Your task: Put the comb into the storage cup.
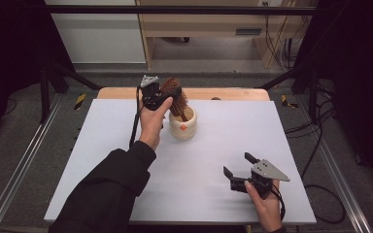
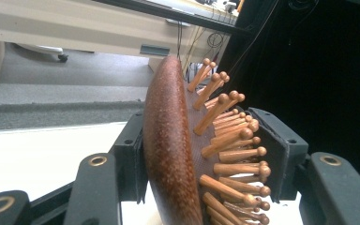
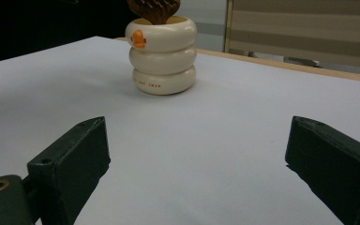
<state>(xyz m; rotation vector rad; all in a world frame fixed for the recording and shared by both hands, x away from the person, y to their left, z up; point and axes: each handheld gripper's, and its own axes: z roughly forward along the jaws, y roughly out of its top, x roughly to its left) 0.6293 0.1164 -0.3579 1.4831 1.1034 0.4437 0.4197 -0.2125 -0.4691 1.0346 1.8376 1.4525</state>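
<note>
Altogether: one hairbrush clamped in left claw, one cup.

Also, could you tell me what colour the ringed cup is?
Cream, with a small orange mark near the rim of the cup; the right gripper view shows it best.

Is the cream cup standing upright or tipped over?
Upright. The cream cup sits flat on the white table, its ringed sides level, with the wooden hairbrush rising out of its mouth.
</note>
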